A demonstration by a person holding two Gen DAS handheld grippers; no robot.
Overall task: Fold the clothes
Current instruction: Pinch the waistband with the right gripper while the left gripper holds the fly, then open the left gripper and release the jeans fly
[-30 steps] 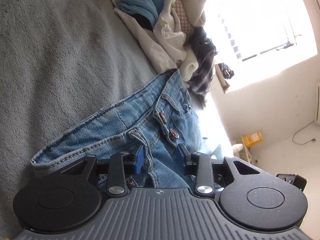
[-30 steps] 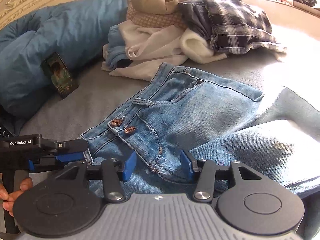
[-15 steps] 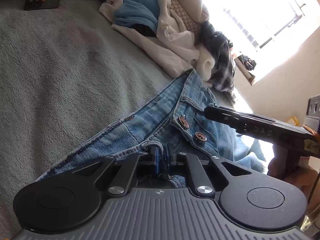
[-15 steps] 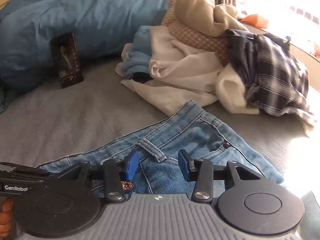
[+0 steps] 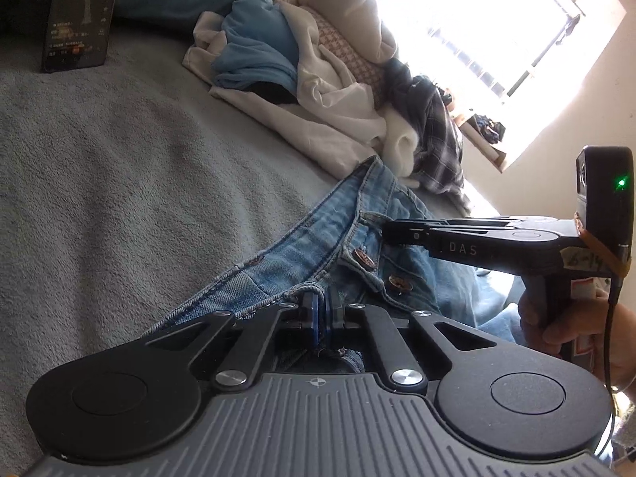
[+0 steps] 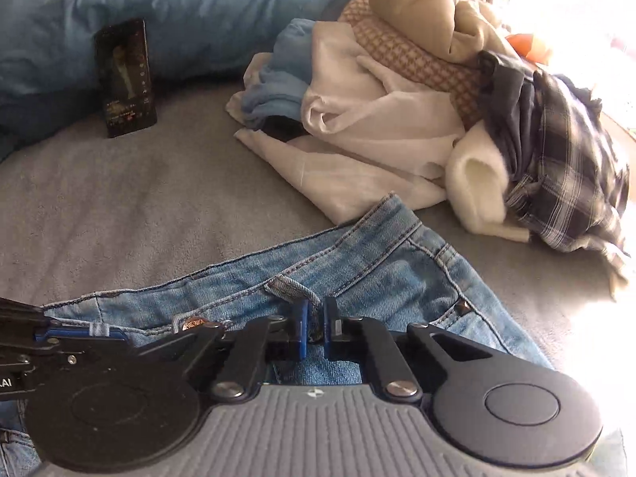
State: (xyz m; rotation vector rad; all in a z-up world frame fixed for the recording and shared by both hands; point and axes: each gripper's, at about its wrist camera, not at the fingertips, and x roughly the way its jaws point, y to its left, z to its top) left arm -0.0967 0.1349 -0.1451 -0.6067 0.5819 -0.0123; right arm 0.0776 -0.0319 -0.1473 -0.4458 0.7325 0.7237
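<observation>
Both claws (left (image 5: 321,312), right (image 6: 316,328)) pinch one jeans (image 6: 377,274) waistband.

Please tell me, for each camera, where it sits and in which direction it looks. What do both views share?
Left wrist: on the left gripper, low over the bed, looking along the jeans waistband toward the window; shows its own fingers, the right gripper, the right hand.
Right wrist: on the right gripper, facing the clothes pile and blue duvet; shows its fingers, the left gripper.
Shared: jeans, pile, phone, bed.
</observation>
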